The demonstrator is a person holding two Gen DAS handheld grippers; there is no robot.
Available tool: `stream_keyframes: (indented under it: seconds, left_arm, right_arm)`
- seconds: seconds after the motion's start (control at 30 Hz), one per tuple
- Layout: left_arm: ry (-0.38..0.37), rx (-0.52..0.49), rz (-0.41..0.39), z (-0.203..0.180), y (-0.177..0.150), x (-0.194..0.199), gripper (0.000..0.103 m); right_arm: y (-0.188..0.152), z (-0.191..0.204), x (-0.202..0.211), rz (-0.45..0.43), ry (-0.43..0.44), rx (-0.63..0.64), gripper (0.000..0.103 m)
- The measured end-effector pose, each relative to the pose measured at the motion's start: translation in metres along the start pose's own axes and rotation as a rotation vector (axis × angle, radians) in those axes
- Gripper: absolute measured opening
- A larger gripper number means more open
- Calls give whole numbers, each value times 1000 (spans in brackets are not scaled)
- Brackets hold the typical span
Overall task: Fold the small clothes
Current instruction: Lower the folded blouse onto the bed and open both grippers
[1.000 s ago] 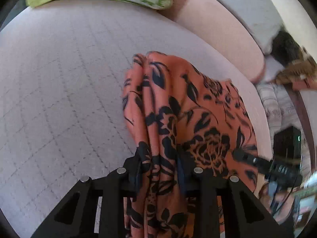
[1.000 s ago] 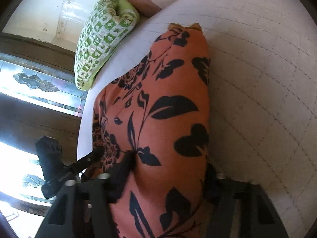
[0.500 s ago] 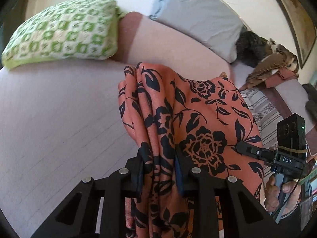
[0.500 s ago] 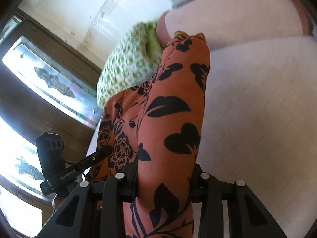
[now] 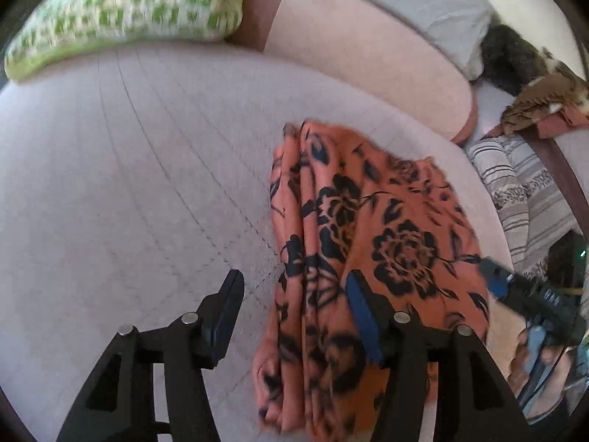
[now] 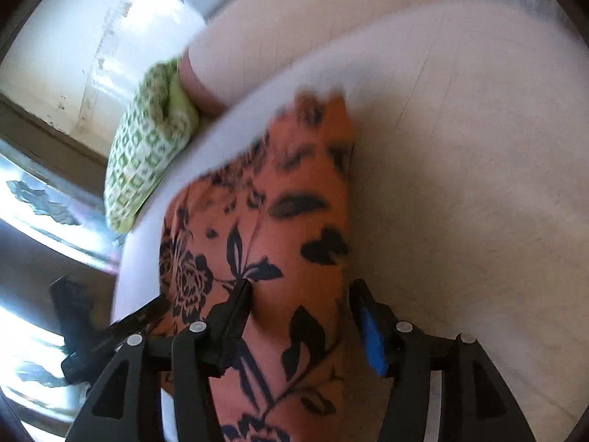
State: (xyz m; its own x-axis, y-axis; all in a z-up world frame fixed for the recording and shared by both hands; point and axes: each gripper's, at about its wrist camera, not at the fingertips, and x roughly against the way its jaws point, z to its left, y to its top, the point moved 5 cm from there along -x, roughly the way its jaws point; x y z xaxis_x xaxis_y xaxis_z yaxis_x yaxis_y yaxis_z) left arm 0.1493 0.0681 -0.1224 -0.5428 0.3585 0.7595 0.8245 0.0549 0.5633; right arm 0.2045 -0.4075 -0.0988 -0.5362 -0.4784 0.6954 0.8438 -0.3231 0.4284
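Observation:
An orange garment with a black flower print (image 5: 371, 243) lies folded in a long bundle on the pale quilted sofa seat (image 5: 129, 184). My left gripper (image 5: 294, 305) is open, its jaws spread on either side of the garment's near left edge. In the right wrist view the same garment (image 6: 279, 228) lies ahead, and my right gripper (image 6: 300, 316) is open with its jaws apart over the cloth. The right gripper also shows at the right edge of the left wrist view (image 5: 530, 294).
A green and white checked cushion (image 5: 125, 11) lies at the back left of the sofa. A grey pillow (image 5: 412, 3), a striped cloth (image 5: 522, 184) and a dark animal (image 5: 515, 59) are at the right. A window (image 6: 40, 199) is at left.
Both grippers have opened and let go of the orange garment, which had been held up in the air. The garment has dropped onto the sofa seat.

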Motion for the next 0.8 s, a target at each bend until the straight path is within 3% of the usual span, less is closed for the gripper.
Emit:
stream_keyframes:
  seconds: [0.13, 0.2, 0.23, 0.27, 0.33, 0.47, 0.57, 0.63, 0.8]
  left_arm:
    - [14, -53, -64, -14, -9, 28, 62]
    - [50, -51, -62, -15, -20, 24, 80]
    - [91, -50, -33, -13, -27, 16, 81]
    - [159, -46, 38, -8, -36, -2, 81]
    - [151, -7, 109, -4, -46, -5, 81]
    - [236, -83, -4, -19, -43, 35, 81]
    - [292, -120, -43, -32, -46, 65, 83]
    - [290, -104, -55, -35, -50, 79, 83]
    - [266, -76, -119, -45, -62, 114, 88]
  right_arm:
    - [-6, 40, 49, -105, 85, 73, 63]
    - [-14, 60, 53, -93, 135, 93, 75]
    - [-24, 65, 47, -69, 144, 103, 80]
    - [-35, 67, 33, -34, 126, 117, 81]
    - [-52, 51, 2, 49, 31, 123, 81]
    - [-49, 82, 36, -8, -68, 212, 81]
    - [-56, 98, 68, -76, -188, 333, 92]
    - [-67, 102, 84, -107, -275, 366, 100]
    - [-101, 99, 98, -95, -372, 383, 101]
